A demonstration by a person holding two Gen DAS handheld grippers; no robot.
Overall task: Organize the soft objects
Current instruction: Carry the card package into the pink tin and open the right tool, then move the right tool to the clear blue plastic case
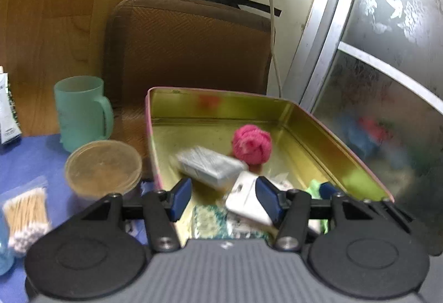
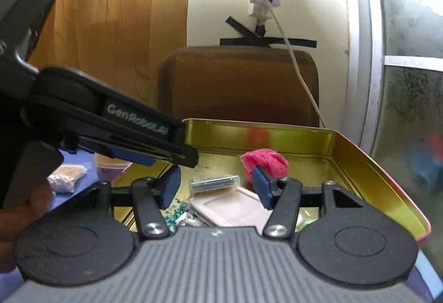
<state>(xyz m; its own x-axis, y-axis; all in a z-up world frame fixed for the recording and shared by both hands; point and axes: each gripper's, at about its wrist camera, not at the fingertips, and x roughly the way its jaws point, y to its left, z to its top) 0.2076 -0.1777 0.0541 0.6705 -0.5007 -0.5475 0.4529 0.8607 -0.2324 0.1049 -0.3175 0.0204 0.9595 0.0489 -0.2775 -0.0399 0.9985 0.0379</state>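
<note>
Our left gripper (image 1: 223, 199) hangs over the near end of the gold tin (image 1: 340, 142) with its blue pads apart and nothing pinched between them; the white flat packet (image 1: 243, 202) seen between the pads lies below in the tin, not in our grip. Our right gripper (image 2: 216, 186) is likewise open and empty, pointing into the same tin from beside the left one, whose black body crosses the left of the right wrist view. Just past the pads lie a clear-wrapped silvery packet (image 1: 210, 166), a teal-and-white patterned sachet (image 1: 209, 218) at the near wall and a bit of green wrapping (image 1: 315, 188); further in, near the middle of the tin floor, sits the pink yarn ball (image 1: 252, 144), the plainest soft thing here, and it is already inside. Outside the tin, on the blue tabletop (image 1: 25, 164), stand a round lidded plastic tub (image 1: 103, 164), a mint green mug (image 1: 80, 112) and a bag of cotton swabs (image 1: 26, 213); a brown chair back (image 1: 188, 45) stands beyond. We judge that we are between picks: one soft thing is stowed and both grippers are free. The next move, as we read it, calls for turning the left gripper toward the swab bag and taking the thin crinkly plastic near one end so it does not slip.
</note>
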